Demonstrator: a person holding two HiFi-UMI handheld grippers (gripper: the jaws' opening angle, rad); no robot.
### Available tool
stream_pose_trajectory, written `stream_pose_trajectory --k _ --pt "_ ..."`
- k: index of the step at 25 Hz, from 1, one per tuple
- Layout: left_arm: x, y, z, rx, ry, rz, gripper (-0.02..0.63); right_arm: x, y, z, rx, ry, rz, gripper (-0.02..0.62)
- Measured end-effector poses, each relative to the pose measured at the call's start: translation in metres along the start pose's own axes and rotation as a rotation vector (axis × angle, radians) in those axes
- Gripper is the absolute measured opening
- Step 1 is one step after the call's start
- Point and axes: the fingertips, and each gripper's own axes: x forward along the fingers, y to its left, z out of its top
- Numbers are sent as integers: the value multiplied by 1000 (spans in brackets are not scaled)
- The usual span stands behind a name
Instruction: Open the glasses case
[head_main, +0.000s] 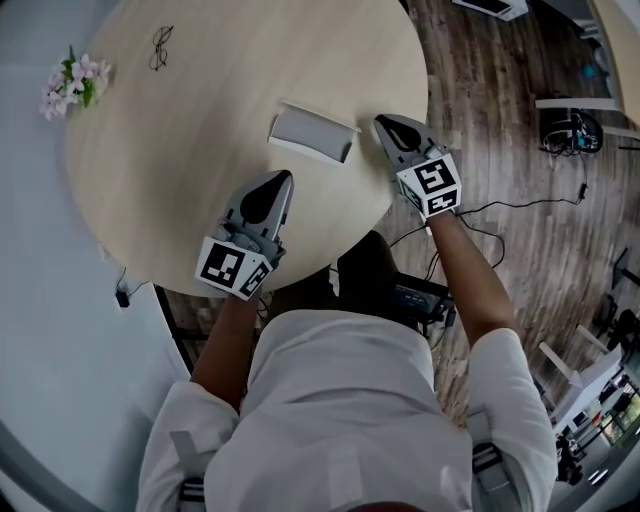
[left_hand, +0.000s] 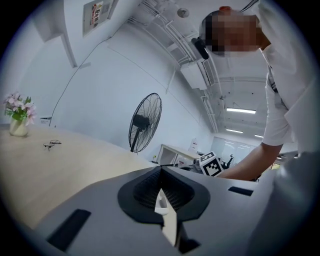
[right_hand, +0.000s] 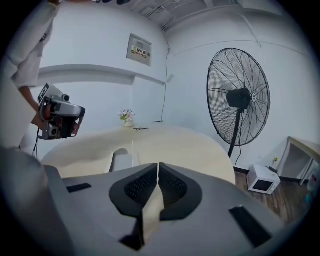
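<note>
The grey glasses case (head_main: 310, 135) lies near the table's near right edge and looks open, with a pale lid edge along its far side. In the right gripper view the glasses case (right_hand: 121, 161) sits just ahead and left of the jaws. My right gripper (head_main: 384, 122) hovers just right of the case, shut and empty; its jaws (right_hand: 158, 165) meet with nothing between them. My left gripper (head_main: 281, 180) is in front of the case, a short way off, also shut and empty (left_hand: 161, 171). Neither gripper touches the case.
A pair of glasses (head_main: 160, 47) and a small vase of pink flowers (head_main: 75, 82) sit at the far left of the round wooden table (head_main: 180, 150). A standing fan (right_hand: 239, 95) and a low white box (right_hand: 262, 179) stand on the floor beyond the table.
</note>
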Motion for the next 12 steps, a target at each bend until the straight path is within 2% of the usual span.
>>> stream_pose_trajectory --k 2,5,12 --pt "-2 7 -1 -20 2 13 14 -7 0 12 13 -18 -11 28" --pt "-9 16 6 -7 0 34 14 -23 1 40 52 -80 -32 28" --pt "-42 21 62 50 -55 75 13 -87 21 137 112 -278 -88 28"
